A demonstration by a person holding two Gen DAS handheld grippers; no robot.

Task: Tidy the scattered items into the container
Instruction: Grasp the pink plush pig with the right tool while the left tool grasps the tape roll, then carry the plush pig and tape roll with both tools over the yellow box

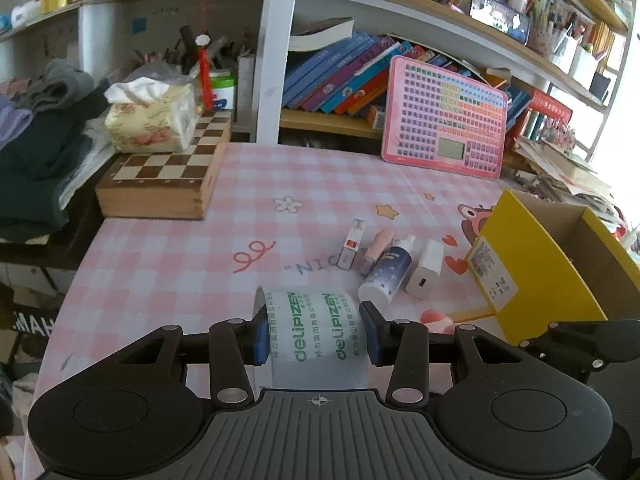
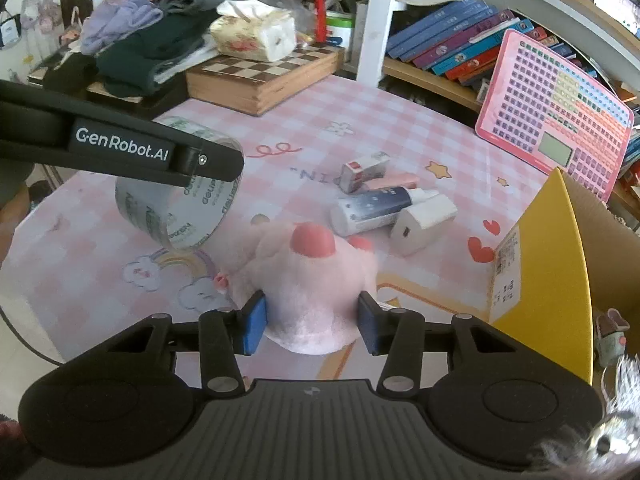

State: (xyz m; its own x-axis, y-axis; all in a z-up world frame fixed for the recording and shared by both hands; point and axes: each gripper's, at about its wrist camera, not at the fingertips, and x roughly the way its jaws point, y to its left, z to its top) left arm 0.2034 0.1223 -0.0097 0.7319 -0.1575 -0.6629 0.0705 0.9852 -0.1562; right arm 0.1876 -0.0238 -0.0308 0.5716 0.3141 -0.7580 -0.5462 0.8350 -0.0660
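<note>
Two tongs: each is gripping one item above a pink checked table (image 1: 168, 264).
Left tongs (image 1: 316, 334): its blue pads are pressing on both flat sides of a roll of clear tape (image 1: 316, 332) printed with green lettering, and the roll is hanging clear of the tablecloth.
Tape in the right wrist view: the same roll (image 2: 176, 208) is showing at the left, under the black finger marked GenRobot.AI of the left tongs (image 2: 188, 160).
Right tongs (image 2: 312, 322): clenched on a pale pink plush toy (image 2: 316, 292), with the blue pads sinking into its fur on either side; a rounded coral-pink nub is sitting on top of the toy.
Container: a cardboard box with yellow outer walls (image 1: 532, 256) is standing open at the right edge of the table, a white label on its near wall; in the right wrist view it (image 2: 548, 264) is rising just right of the plush toy.
Items lying on the table: a small white and red box (image 1: 352, 244), a pink tube (image 1: 378, 248), a dark blue and white bottle (image 1: 386, 276) and a white charger plug (image 1: 426, 268) are lying close together in a row, near the box and beyond both tongs.
Left side of the table: a wooden chessboard case (image 1: 164, 180) is carrying a floral tissue pack (image 1: 152, 120), beside a heap of dark folded clothes (image 1: 36, 160).
Back of the table: a pink keyboard-style toy pad (image 1: 444, 116) is leaning against shelves of books (image 1: 340, 72).
</note>
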